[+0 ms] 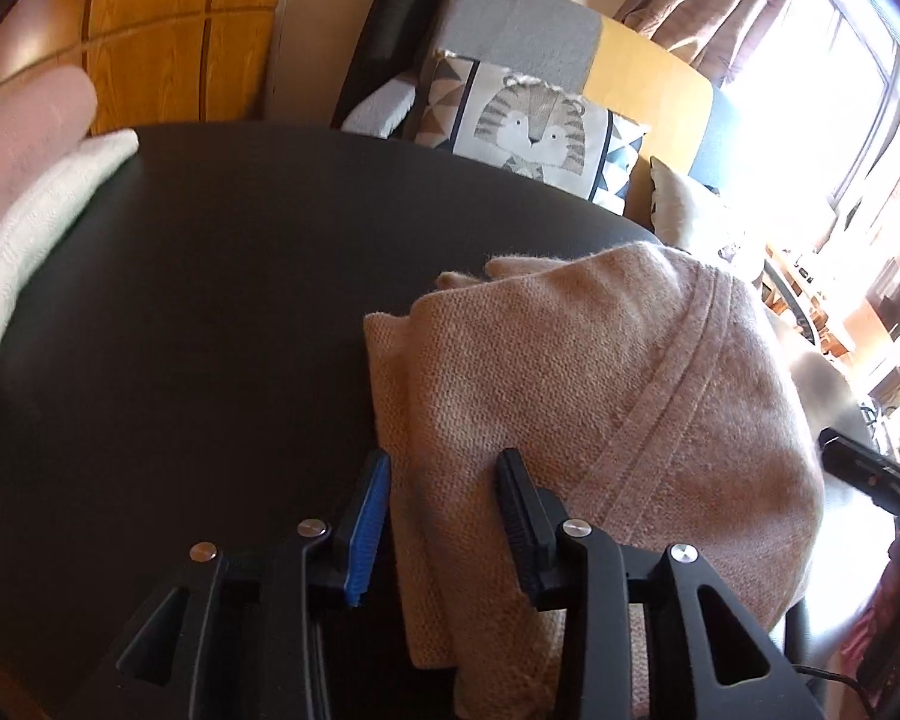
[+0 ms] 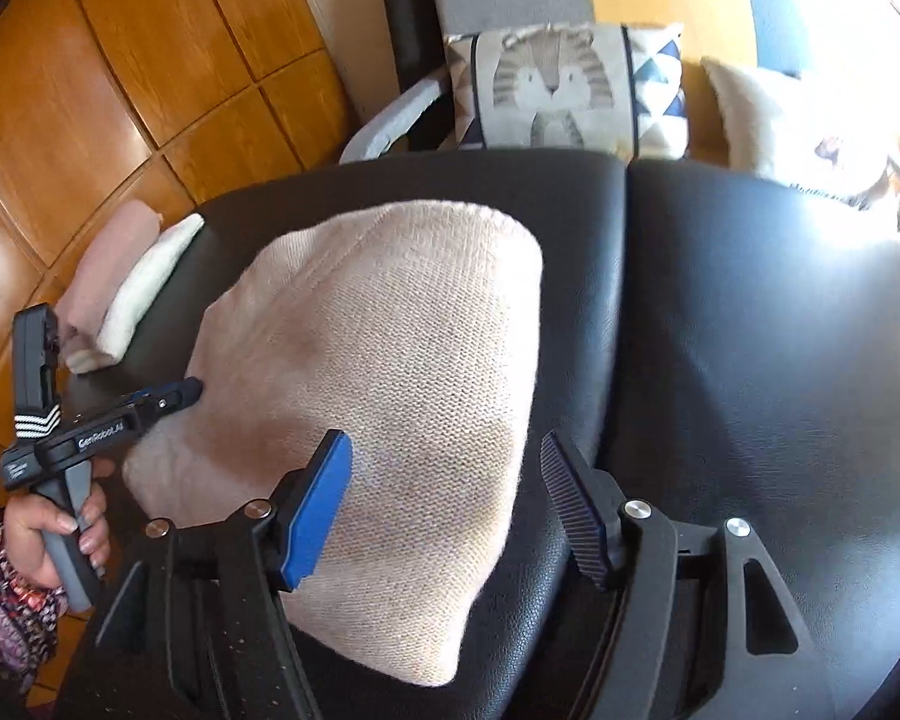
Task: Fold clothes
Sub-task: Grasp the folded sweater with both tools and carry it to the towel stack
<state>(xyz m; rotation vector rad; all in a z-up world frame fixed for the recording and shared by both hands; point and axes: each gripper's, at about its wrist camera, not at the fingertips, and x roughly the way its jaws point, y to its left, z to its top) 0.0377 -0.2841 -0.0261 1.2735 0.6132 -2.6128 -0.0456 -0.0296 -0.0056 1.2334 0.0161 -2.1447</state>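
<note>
Left gripper jaws part-open, straddling near edge of folded beige knit sweater, pads not pinching. Right gripper wide open over sweater's right edge, holding nothing. Sweater lies folded on black leather surface. Risk: pads snagging loose knit, dragging top layer, undoing fold; bundle sliding on slick leather.

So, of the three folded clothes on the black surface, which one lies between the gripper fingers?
The beige knit sweater. It lies alone under both grippers, while the white piece and the pink piece sit together at the far left edge.
</note>
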